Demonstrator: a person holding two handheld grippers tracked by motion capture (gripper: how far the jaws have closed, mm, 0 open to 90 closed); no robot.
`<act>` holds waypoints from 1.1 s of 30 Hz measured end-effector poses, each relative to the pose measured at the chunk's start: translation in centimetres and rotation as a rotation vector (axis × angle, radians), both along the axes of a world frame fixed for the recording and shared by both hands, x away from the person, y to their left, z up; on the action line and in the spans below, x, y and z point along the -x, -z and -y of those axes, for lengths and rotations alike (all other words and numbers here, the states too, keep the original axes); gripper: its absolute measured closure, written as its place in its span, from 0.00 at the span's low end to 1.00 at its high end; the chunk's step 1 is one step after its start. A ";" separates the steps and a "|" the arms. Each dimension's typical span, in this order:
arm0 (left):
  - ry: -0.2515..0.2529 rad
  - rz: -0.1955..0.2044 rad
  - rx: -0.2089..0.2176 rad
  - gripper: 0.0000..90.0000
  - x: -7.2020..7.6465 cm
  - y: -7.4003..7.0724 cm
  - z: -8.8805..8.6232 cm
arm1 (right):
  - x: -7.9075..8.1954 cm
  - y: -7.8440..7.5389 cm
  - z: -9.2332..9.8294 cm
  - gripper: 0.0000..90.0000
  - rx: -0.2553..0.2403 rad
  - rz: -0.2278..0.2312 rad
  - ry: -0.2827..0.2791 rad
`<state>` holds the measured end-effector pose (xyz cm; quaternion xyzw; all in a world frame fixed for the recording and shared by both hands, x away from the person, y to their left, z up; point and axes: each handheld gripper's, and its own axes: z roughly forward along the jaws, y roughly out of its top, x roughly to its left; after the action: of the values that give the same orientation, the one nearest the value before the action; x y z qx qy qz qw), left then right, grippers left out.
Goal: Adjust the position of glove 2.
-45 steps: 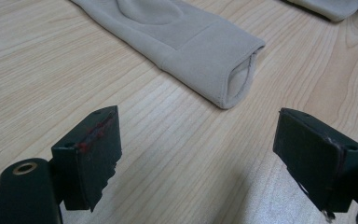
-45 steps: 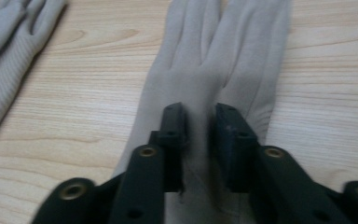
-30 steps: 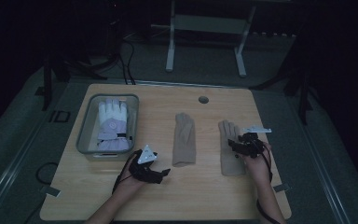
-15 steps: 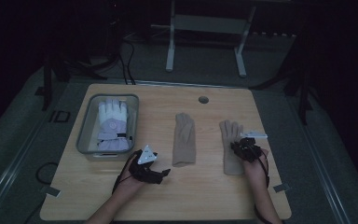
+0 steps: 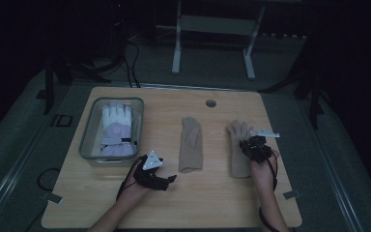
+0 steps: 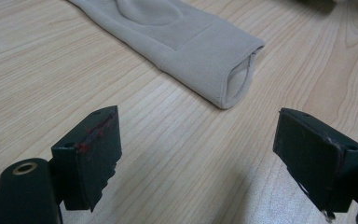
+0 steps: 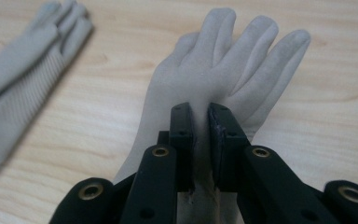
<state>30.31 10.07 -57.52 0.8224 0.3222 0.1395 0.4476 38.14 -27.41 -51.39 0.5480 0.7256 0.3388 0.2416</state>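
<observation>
Two beige gloves lie flat on the wooden table. In the right gripper view, my right gripper is shut on a pinched fold of the right beige glove at its palm, with the glove's fingers pointing away. From above, the right gripper rests on that glove. My left gripper stands open just left of the cuff of the middle beige glove. In the left gripper view, its jaws are wide apart with nothing between them, and the glove's cuff lies a little ahead.
A grey bin at the table's left holds a white and lavender glove. A round cable hole sits near the far edge. Bare wood runs along the table's front. The middle glove also lies to the left of the right gripper.
The right hand has shifted slightly over the right beige glove. The left gripper has stayed where it was.
</observation>
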 end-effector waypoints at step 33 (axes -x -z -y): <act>0.006 0.001 0.003 0.17 0.0 0.0 0.0 | -1.1 -5.3 -11.1 0.90 -0.085 0.073 -0.076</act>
<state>30.31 10.09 -57.52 0.8226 0.3197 0.1382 0.4494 39.22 -16.31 -46.14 0.5171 0.7217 0.3978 0.2313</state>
